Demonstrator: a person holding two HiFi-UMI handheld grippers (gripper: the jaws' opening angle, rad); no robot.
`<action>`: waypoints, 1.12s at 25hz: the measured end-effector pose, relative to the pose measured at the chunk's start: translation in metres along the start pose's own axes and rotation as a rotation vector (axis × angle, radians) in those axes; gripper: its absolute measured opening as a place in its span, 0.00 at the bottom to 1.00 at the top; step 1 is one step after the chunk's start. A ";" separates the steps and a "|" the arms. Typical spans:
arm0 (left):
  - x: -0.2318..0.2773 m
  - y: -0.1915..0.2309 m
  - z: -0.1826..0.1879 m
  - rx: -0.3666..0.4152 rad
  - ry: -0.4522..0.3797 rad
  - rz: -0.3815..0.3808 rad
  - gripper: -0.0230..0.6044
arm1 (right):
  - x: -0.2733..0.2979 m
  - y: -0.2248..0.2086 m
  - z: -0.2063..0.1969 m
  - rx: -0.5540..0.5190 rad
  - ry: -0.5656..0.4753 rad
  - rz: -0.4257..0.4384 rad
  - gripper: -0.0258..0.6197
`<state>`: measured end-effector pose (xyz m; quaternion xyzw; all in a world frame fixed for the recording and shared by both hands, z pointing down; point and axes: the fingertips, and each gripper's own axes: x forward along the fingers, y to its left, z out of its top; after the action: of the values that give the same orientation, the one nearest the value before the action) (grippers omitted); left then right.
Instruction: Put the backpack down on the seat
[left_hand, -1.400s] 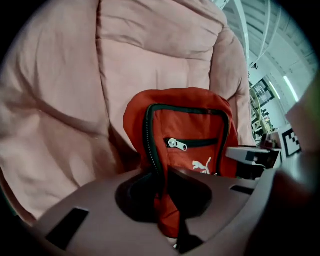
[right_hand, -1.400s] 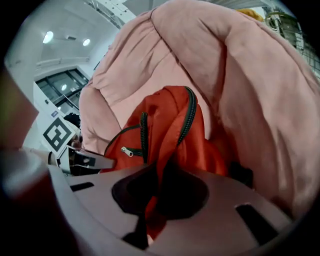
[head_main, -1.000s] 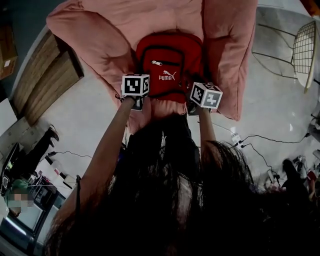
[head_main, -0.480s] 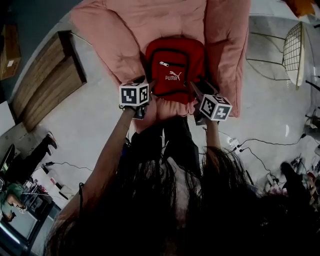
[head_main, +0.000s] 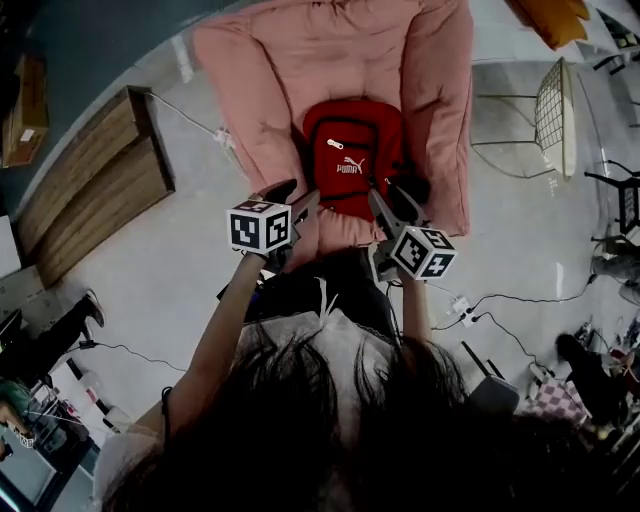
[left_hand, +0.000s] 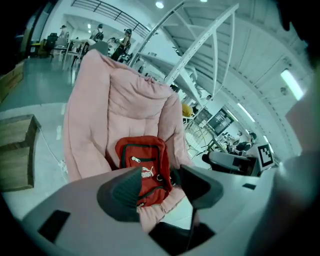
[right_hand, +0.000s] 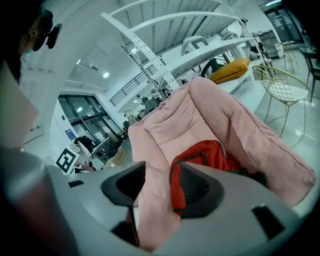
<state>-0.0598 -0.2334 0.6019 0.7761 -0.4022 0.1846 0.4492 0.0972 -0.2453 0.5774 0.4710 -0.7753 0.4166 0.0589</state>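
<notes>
Open hall: white trusses (right_hand: 140, 48), ceiling lights (right_hand: 105, 75)

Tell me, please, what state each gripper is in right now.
Left gripper: open, jaws just opened, nothing between them.
Right gripper: open, jaws just opened, nothing between them.

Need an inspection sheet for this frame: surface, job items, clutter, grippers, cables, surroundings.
Surface: pink padded chair, seat cushion soft and rumpled.
Job's things: red backpack rests on the seat, leaning against the backrest, zip pocket facing out.
Clutter: nothing seen on the chair besides the backpack.
Grippers: left gripper and right gripper are both open. Their fingers have just been opening. Nothing is gripped and both are clear of the backpack.
Cables: black cable on the floor right of the chair; another cable on the left.
Surroundings: wooden platform left of the chair, wire chair on the right.
</notes>
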 end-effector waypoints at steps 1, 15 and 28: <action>-0.010 -0.008 0.003 0.020 -0.017 -0.022 0.43 | -0.006 0.011 0.000 -0.004 -0.014 0.004 0.38; -0.157 -0.068 -0.013 0.090 -0.213 -0.226 0.31 | -0.073 0.138 -0.048 -0.016 -0.129 0.080 0.20; -0.207 -0.073 -0.058 0.184 -0.239 -0.215 0.21 | -0.120 0.193 -0.082 -0.117 -0.118 0.064 0.19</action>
<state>-0.1237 -0.0693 0.4588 0.8689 -0.3488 0.0777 0.3425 -0.0121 -0.0661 0.4584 0.4654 -0.8152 0.3438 0.0271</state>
